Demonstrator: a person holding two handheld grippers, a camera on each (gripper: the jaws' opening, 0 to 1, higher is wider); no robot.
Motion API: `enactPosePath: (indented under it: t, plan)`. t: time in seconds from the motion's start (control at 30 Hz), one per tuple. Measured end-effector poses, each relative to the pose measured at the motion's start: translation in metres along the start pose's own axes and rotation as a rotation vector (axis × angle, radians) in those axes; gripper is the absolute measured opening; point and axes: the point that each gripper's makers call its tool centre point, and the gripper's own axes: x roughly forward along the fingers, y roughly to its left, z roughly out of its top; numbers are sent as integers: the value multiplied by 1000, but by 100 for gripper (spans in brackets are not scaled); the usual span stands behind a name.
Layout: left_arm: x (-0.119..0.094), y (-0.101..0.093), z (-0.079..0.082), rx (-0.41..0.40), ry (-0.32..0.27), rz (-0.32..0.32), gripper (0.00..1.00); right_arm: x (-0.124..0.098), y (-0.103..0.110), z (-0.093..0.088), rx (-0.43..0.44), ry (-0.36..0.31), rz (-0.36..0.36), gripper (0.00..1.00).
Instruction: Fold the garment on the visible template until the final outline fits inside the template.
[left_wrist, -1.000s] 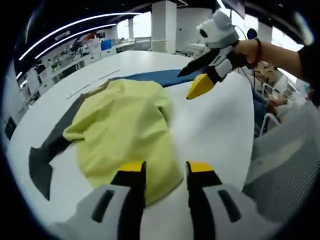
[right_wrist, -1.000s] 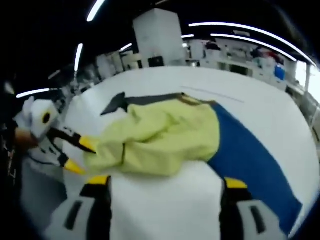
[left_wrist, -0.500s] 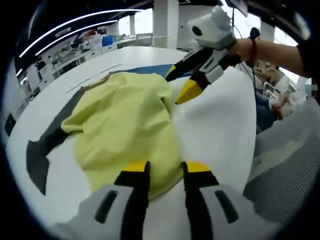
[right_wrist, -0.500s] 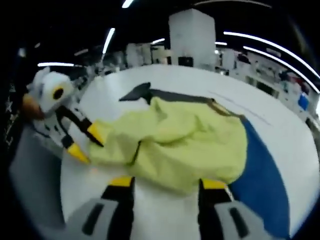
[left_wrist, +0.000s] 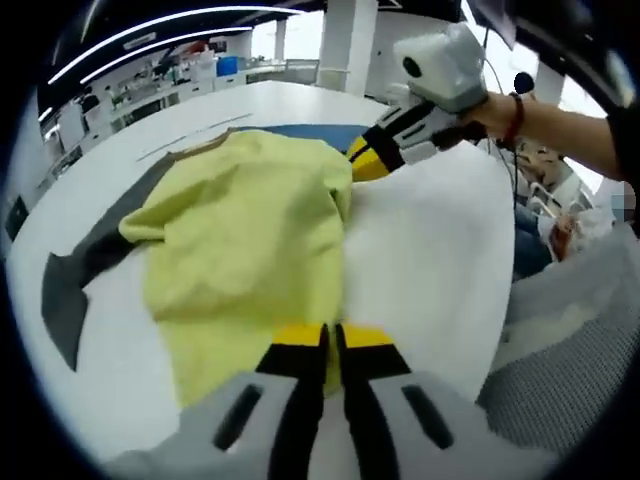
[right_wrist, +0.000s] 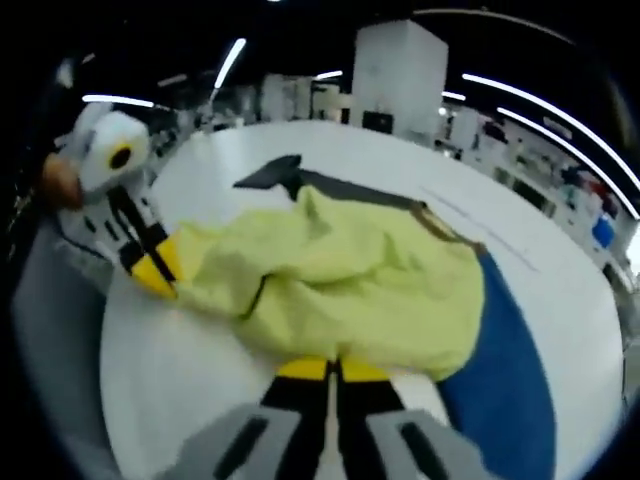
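the yellow garment (left_wrist: 240, 240) lies crumpled on the white desk (left_wrist: 430, 260), partly over a template whose dark grey part (left_wrist: 75, 290) sticks out on one side and whose blue part (right_wrist: 505, 370) sticks out on the other. in the left gripper view, the left hand-held gripper (left_wrist: 330, 345) has its two yellow-tipped jaws pressed nearly together right at the near hem of the garment, with a bit of yellow cloth between them, so it looks clamped on the fabric. further along the same edge of the garment, the right hand-held gripper (left_wrist: 368, 160) comes in from the right, held by a person's hand (left_wrist: 490, 110) with a red band at the wrist; its yellow tips sit against the far corner of the cloth.

in the right gripper view, the right hand-held gripper (right_wrist: 332, 372) likewise has its jaws drawn close at the garment's edge, pinching the yellow fabric. the left hand-held gripper (right_wrist: 155, 272) shows at the left there, its tips touching the garment's other end. the room behind is a large open office with ceiling strip lights (left_wrist: 150, 25) and a white pillar (right_wrist: 400, 70).
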Motion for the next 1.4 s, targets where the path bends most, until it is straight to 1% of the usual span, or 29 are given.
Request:
enactPosePath:
  t: [0.07, 0.17, 0.2, 0.27, 0.33, 0.37, 0.43, 0.47, 0.5, 0.53, 0.57, 0.7, 0.73, 0.83, 0.9, 1.0, 1.13, 1.2, 1.27, 1.4]
  plan:
    - [-6, 3, 4, -10, -18, 3, 0, -3, -1, 4, 13, -16, 9, 0]
    - [-17, 7, 19, -34, -86, -3, 0, -11, -1, 13, 26, -45, 20, 0]
    - [-20, 10, 23, -39, -109, -3, 0, -12, -1, 14, 27, -48, 21, 0]
    - [-29, 17, 34, -55, -150, 2, 0, -16, -4, 23, 41, -77, 28, 0]
    - [-36, 28, 43, -71, -178, 12, 0, -19, -7, 32, 46, -110, 32, 0]
    - [-41, 37, 49, -75, -205, 28, 0, -20, -11, 37, 58, -128, 27, 0]
    - [-47, 44, 61, -76, -235, 60, 0, -21, -14, 43, 78, -150, 22, 0]
    - [-49, 52, 64, -78, -246, 68, 0, -21, -17, 49, 94, -174, 17, 0]
    - [-50, 57, 66, -88, -255, 73, 0, -21, -18, 52, 110, -181, 16, 0]
    - [-52, 66, 69, -99, -269, 83, 0, -21, -21, 56, 127, -189, 11, 0]
    - [-53, 70, 70, -101, -273, 89, 0, -20, -22, 58, 127, -191, 7, 0]
    - [-49, 90, 70, -102, -265, 131, 0, -11, -32, 67, 188, -192, -22, 0]
    - [-48, 92, 70, -104, -261, 141, 0, -7, -35, 68, 209, -185, -35, 0]
    - [-42, 101, 68, -108, -243, 164, 0, 4, -44, 64, 252, -151, -65, 0]
    - [-38, 108, 65, -105, -235, 177, 0, 12, -49, 64, 250, -146, -73, 0]
    - [-32, 115, 63, -99, -218, 190, 0, 18, -49, 64, 251, -124, -91, 0]
    - [-23, 123, 56, -92, -184, 208, 0, 30, -55, 55, 259, -76, -113, 0]
    - [-19, 128, 52, -99, -168, 213, 0, 36, -61, 46, 253, -45, -131, 0]
    - [-15, 132, 48, -110, -153, 219, 0, 40, -60, 42, 263, -32, -134, 0]
    - [-8, 139, 39, -131, -127, 228, 0, 45, -60, 35, 250, 0, -148, 0]
